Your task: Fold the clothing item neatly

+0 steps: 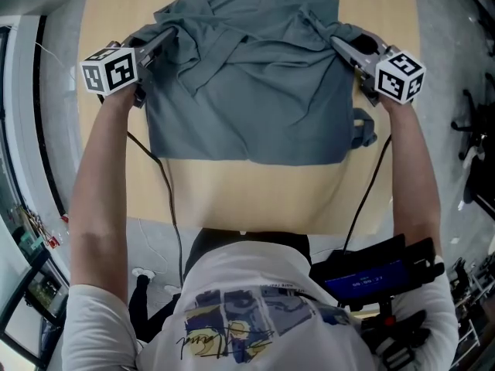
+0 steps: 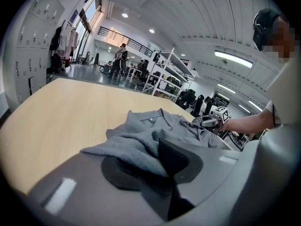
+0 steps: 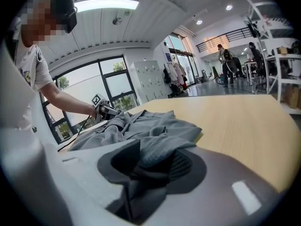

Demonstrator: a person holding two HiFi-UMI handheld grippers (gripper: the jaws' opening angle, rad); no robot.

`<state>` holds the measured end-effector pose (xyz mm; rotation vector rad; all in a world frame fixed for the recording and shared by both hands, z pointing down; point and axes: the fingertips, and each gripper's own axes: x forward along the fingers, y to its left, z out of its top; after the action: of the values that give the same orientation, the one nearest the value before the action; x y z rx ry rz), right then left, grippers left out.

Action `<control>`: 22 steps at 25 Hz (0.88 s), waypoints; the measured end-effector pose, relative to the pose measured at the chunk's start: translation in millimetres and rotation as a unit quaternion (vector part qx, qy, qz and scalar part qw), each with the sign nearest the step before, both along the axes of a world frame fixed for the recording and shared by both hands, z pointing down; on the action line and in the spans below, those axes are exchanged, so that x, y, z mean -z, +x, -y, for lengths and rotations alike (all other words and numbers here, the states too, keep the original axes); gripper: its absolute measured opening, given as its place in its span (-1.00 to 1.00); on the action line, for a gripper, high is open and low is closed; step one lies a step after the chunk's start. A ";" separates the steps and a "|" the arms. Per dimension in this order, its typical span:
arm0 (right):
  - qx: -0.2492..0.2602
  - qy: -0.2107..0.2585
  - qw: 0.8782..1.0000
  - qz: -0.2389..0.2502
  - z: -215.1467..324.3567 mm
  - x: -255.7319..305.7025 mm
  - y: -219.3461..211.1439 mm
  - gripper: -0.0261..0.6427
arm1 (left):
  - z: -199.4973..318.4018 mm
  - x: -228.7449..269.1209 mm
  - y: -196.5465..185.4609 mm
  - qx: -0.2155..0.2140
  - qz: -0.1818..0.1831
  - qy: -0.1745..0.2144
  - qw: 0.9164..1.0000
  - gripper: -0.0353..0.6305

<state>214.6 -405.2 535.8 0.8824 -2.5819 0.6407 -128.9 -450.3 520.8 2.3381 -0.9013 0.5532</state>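
Note:
A grey collared shirt (image 1: 255,91) lies flat on the wooden table (image 1: 232,199), collar at the far end, both sleeves drawn in over the body. My left gripper (image 1: 166,37) rests at the shirt's left shoulder. In the left gripper view its jaws (image 2: 150,166) stand apart, with a fold of the shirt (image 2: 141,140) lying loosely over one pad. My right gripper (image 1: 338,43) sits at the right shoulder. In the right gripper view its jaws (image 3: 155,166) are also apart, the shirt's fabric (image 3: 160,133) draped across the ribbed pad.
A grey piece of the garment (image 1: 363,130) hangs off the table's right edge. Cables (image 1: 166,199) run from both grippers toward the person's waist. A bare strip of table lies between hem and near edge. Shelves (image 2: 164,76) and people (image 2: 121,55) stand far off.

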 end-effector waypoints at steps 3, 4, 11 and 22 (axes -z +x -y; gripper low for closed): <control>0.002 -0.007 1.000 -0.004 2.5 -12.9 2.1 -0.35 | 3.3 -8.6 -0.7 -0.001 0.013 0.008 1.000 -0.49; 0.001 -0.010 1.000 -0.005 2.4 -17.6 4.5 -0.32 | 3.1 -12.6 -0.3 -0.002 0.016 0.008 1.000 -0.48; -0.014 -0.026 0.999 -0.016 -14.6 -24.0 23.2 -0.22 | -12.4 -20.9 -9.7 -0.010 0.037 0.005 0.999 -0.37; -0.057 -0.024 0.997 -0.043 -73.5 5.4 23.5 -0.21 | -56.1 14.1 -64.2 0.012 0.036 0.019 0.999 -0.29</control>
<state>238.0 -331.7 530.4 1.0250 -2.4432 0.6781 -193.1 -394.2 506.7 2.3502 -0.9795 0.6181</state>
